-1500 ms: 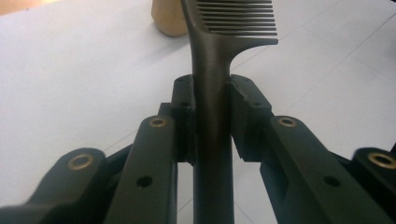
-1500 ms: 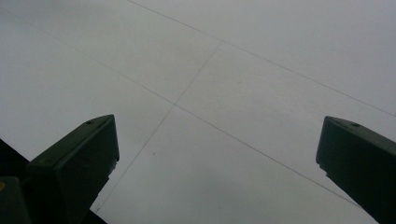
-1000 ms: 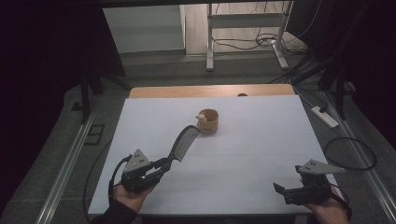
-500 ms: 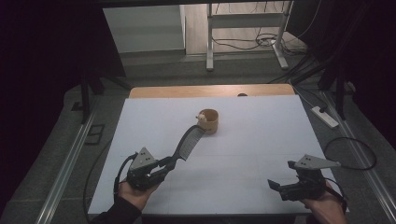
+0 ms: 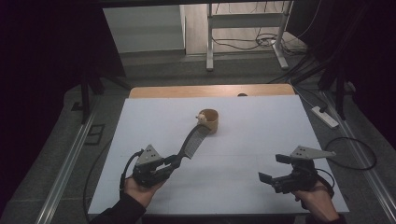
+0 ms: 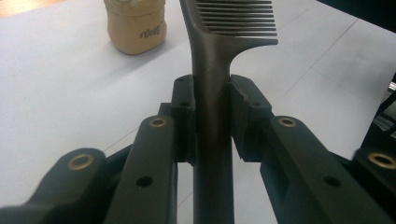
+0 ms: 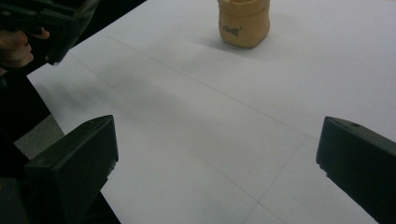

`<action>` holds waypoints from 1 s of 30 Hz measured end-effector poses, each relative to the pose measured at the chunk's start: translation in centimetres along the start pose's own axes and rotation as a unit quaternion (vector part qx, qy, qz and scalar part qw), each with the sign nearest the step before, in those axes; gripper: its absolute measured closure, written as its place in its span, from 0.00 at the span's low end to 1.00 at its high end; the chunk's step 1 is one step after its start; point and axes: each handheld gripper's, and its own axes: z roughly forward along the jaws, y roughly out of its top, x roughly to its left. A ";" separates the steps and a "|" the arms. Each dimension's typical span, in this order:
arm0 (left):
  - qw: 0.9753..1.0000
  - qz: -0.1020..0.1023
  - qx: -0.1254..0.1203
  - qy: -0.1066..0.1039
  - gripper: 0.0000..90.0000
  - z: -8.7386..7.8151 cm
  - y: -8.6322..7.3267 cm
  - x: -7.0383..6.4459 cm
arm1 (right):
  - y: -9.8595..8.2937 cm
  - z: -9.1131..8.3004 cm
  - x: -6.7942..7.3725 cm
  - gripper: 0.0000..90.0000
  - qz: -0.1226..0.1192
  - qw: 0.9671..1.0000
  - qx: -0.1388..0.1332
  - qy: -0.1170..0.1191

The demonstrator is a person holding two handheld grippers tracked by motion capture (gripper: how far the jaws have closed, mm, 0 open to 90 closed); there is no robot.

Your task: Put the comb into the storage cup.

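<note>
White table (image 5: 243, 140), left claw (image 5: 173, 162) clamping comb (image 5: 194, 142), right claw (image 5: 272, 169) wide apart

A white sheet (image 5: 261, 140) covers most of the table; faint straight lines (image 7: 210, 88) cross it. Along the far edge a strip of bare wood (image 5: 163, 91) shows, with a small dark object (image 5: 242, 94) on it, too small to identify. On the grey floor to the right lies a white power strip (image 5: 323, 116), and nearer, a black cable loop (image 5: 355, 154). A metal rail (image 5: 70, 158) runs along the floor on the left. Beyond the table stands a white frame (image 5: 209, 46), with loose cables (image 5: 243, 43) on the floor beside it.
</note>
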 end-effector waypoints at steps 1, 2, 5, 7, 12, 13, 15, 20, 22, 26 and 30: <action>1.000 0.000 0.000 -0.001 0.80 0.0 0.0 0.0 | 0.2 0.1 0.0 0.00 0.000 1.000 -0.001 -0.001; 1.000 0.000 -0.001 -0.002 0.80 0.1 0.0 0.0 | 0.3 0.2 0.0 0.00 0.001 1.000 -0.001 -0.001; 1.000 0.001 0.000 -0.004 0.80 0.3 0.1 0.0 | 0.7 0.6 0.0 0.00 0.008 1.000 -0.001 0.006; 1.000 0.002 0.000 -0.004 0.80 0.4 0.1 0.0 | 0.9 0.8 0.0 0.00 0.012 1.000 0.000 0.012; 1.000 0.009 0.002 -0.006 0.80 0.7 0.2 -0.2 | 1.4 1.5 0.0 0.00 0.018 1.000 0.005 0.021; 1.000 0.009 0.003 -0.007 0.80 0.7 0.2 -0.2 | 1.5 1.6 0.0 0.00 0.021 0.999 0.004 0.025; 1.000 0.013 0.005 -0.008 0.80 0.9 0.2 -0.4 | 1.7 1.9 0.0 0.00 0.021 0.999 0.005 0.032; 1.000 0.019 0.007 -0.011 0.80 1.2 0.3 -0.6 | 2.4 2.5 0.1 0.00 0.022 0.999 0.005 0.041; 1.000 0.018 0.006 -0.014 0.80 1.3 0.3 -0.6 | 2.7 2.7 0.1 0.00 0.026 0.999 0.006 0.042; 1.000 0.018 0.006 -0.017 0.80 1.5 0.4 -0.7 | 3.2 3.2 0.2 0.00 0.033 0.998 0.009 0.045; 1.000 0.020 0.007 -0.019 0.80 1.7 0.4 -0.8 | 3.8 3.6 0.2 0.00 0.043 0.998 0.008 0.054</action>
